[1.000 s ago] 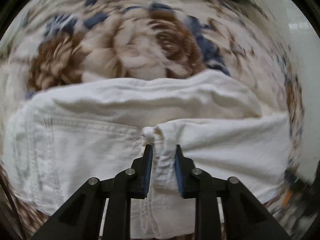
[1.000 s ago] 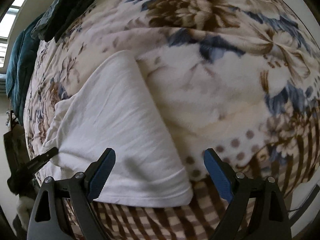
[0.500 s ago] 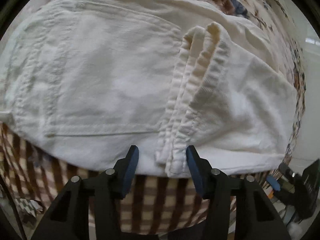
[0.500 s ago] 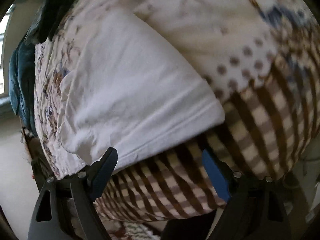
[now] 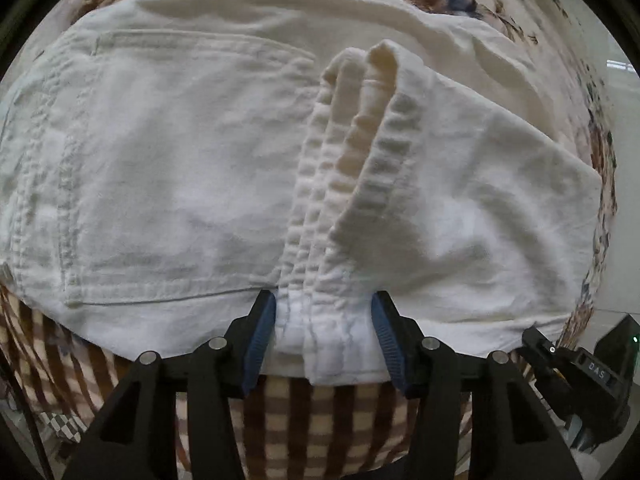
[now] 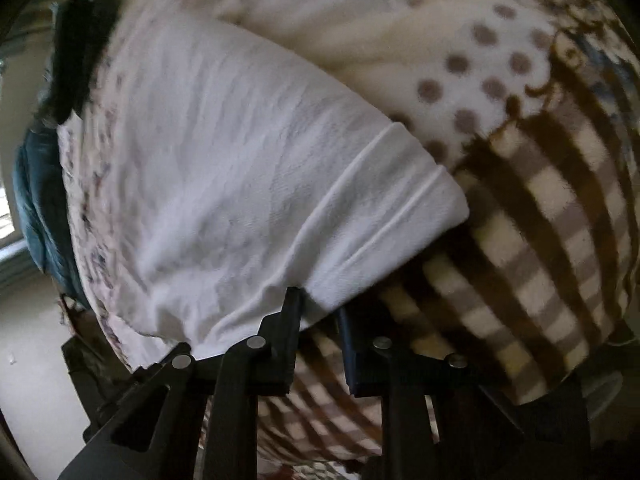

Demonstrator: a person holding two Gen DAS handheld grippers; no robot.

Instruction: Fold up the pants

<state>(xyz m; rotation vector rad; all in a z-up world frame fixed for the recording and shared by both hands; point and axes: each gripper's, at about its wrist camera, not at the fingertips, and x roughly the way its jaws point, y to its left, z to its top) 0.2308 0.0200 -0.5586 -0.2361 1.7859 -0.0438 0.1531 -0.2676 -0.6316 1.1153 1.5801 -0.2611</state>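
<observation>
One fold looks done: the white pants lie doubled on the blanket. The left gripper has its jaws loose around the waistband. The right gripper has its jaws nearly closed at the hem; I cannot tell if they pinch it, so more folding is likely left.

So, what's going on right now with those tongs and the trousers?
Left tongs open around waistband. Right tongs nearly shut at hem. White pants folded on blanket. Nothing blocking.
</observation>
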